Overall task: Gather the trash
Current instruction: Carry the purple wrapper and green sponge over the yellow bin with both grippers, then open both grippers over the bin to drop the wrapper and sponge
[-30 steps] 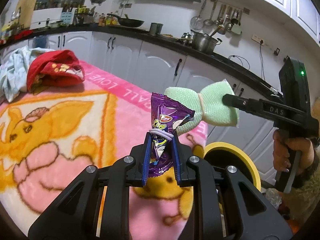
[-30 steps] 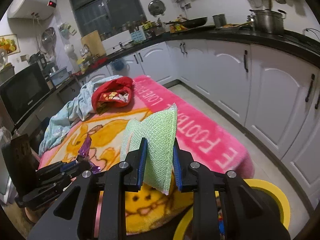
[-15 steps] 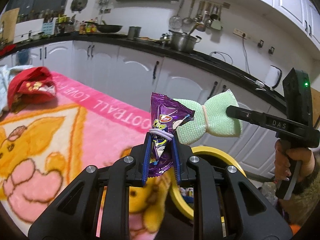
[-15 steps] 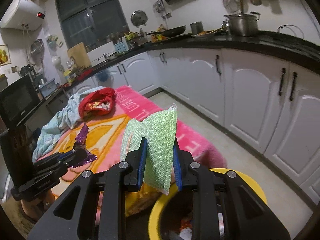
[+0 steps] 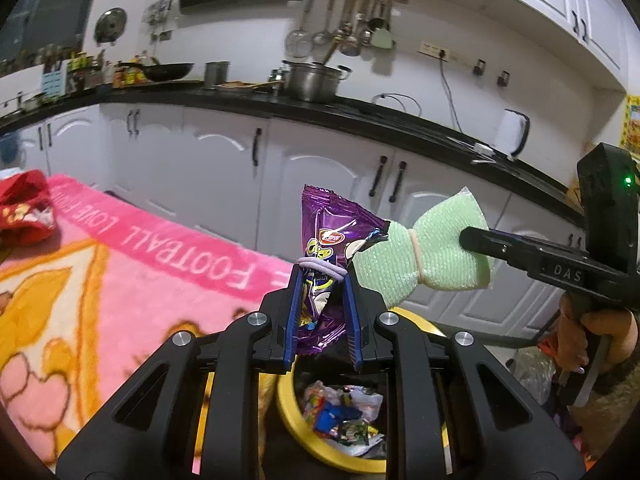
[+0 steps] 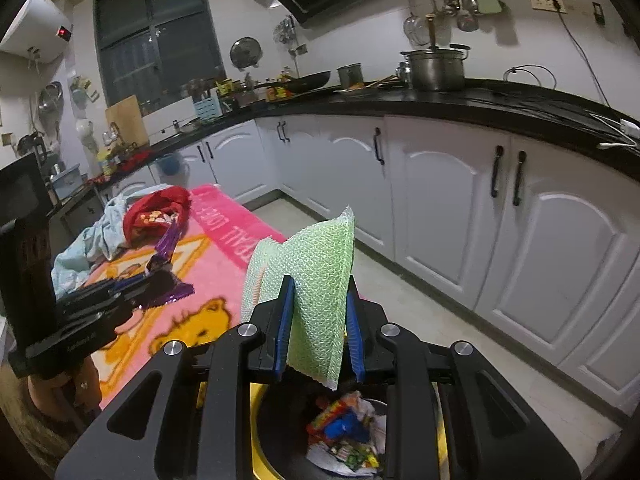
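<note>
My left gripper (image 5: 322,276) is shut on a purple snack wrapper (image 5: 328,240) and holds it above the yellow-rimmed trash bin (image 5: 292,408). My right gripper (image 6: 318,284) is shut on a green mesh sponge (image 6: 316,276) tied with a band, also above the bin (image 6: 260,432). The bin holds several colourful wrappers (image 6: 344,432). In the left wrist view the sponge (image 5: 424,256) sits just right of the wrapper. In the right wrist view the left gripper (image 6: 160,280) with the wrapper (image 6: 166,248) is at the left.
A table covered by a pink cartoon blanket (image 5: 120,280) lies left of the bin. A red cloth (image 6: 156,216) and a light blue cloth (image 6: 92,240) lie at its far end. White cabinets (image 6: 440,208) under a black counter line the far side.
Both grippers have moved off the table's end to above the bin, which now shows its contents below. Both still hold their items.
</note>
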### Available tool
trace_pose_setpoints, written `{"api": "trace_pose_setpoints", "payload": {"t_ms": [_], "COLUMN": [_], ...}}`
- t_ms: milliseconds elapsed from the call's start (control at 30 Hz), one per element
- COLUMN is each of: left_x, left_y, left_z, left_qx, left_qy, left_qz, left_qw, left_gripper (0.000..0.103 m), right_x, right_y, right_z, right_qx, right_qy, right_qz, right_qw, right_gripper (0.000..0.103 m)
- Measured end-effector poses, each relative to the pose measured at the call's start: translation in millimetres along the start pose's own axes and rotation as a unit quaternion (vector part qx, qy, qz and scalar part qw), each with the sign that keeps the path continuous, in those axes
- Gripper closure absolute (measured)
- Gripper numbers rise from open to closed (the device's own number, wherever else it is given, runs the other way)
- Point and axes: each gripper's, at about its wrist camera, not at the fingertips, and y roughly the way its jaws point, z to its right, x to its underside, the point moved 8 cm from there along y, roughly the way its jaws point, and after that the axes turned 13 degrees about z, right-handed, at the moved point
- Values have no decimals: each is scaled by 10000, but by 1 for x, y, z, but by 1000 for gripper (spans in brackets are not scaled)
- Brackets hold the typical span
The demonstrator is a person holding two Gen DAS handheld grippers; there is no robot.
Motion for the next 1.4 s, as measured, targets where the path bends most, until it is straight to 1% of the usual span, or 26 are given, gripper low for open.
{"api": "trace_pose_setpoints", "payload": {"t_ms": [300, 433, 633, 900, 1167, 1267, 1333, 1367, 1400], "left_x": [6, 13, 28, 51, 66, 69, 70, 70, 71], "left_y": [22, 30, 46, 63, 73, 75, 76, 77, 77], "left_z": [30, 41, 50, 55, 53, 50, 49, 47, 45], "left_qx": [261, 360, 462, 540, 541, 520, 508, 480, 446], "left_qy": [163, 225, 236, 183, 159, 117, 107, 112, 103], "left_qz": [-113, -191, -416, -721, -925, -968, -985, -999, -1016], "left_qw": [9995, 9989, 9978, 9958, 9941, 9939, 9938, 9938, 9938], "left_gripper": [89, 89, 89, 88, 87, 87, 84, 79, 70], "right_x": [22, 38, 64, 100, 118, 121, 125, 126, 127], "right_y": [-23, -29, -32, -21, -4, 0, 3, 3, 3], "right_z": [25, 35, 45, 48, 43, 43, 44, 44, 45], "right_qx": [286, 382, 510, 525, 502, 506, 517, 532, 530], "right_qy": [-86, -52, -58, 33, 4, 46, 101, 129, 184], "right_qz": [-87, -191, -380, -766, -986, -1034, -1079, -1087, -1099], "right_qw": [9995, 9991, 9980, 9957, 9939, 9933, 9928, 9926, 9924], "right_gripper": [80, 79, 79, 79, 77, 74, 72, 68, 65]}}
